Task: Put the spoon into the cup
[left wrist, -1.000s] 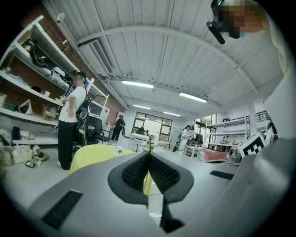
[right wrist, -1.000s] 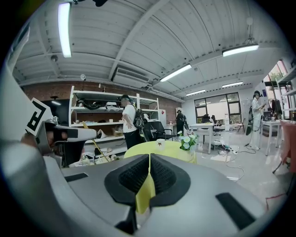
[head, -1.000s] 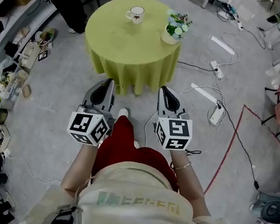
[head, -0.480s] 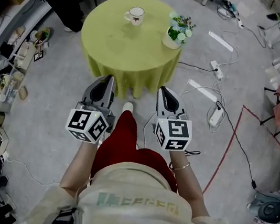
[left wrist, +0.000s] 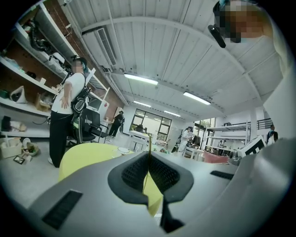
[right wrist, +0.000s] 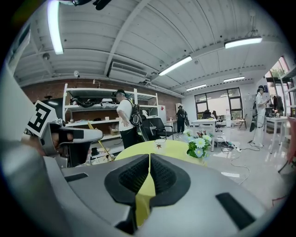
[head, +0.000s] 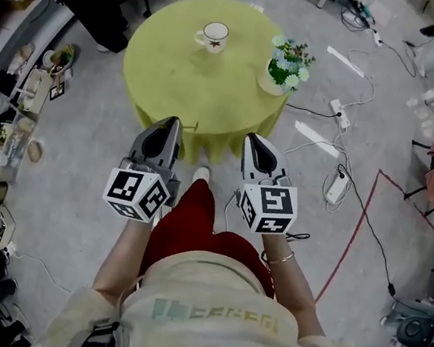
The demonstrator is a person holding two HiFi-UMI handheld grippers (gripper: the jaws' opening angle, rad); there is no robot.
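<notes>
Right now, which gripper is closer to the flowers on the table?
The right one. The right gripper is at the near side of the table, and the flowers stand ahead of it, slightly to its right. The left gripper, shut on the spoon, is farther off to their left.

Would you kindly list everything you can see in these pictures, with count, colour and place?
table: one, round, yellow-green cloth, ahead of the person.
cup: one, white, far side of the table.
flower pot: one, blue and white flowers, table's right edge.
spoon: one, gold-coloured, gripped by the left tool.
power strips: two, white, floor right of the table.
bystander: one, white top, beside shelves at left.
left tool: one, grey, shut on the spoon.
right tool: one, grey, shut, empty.
</notes>
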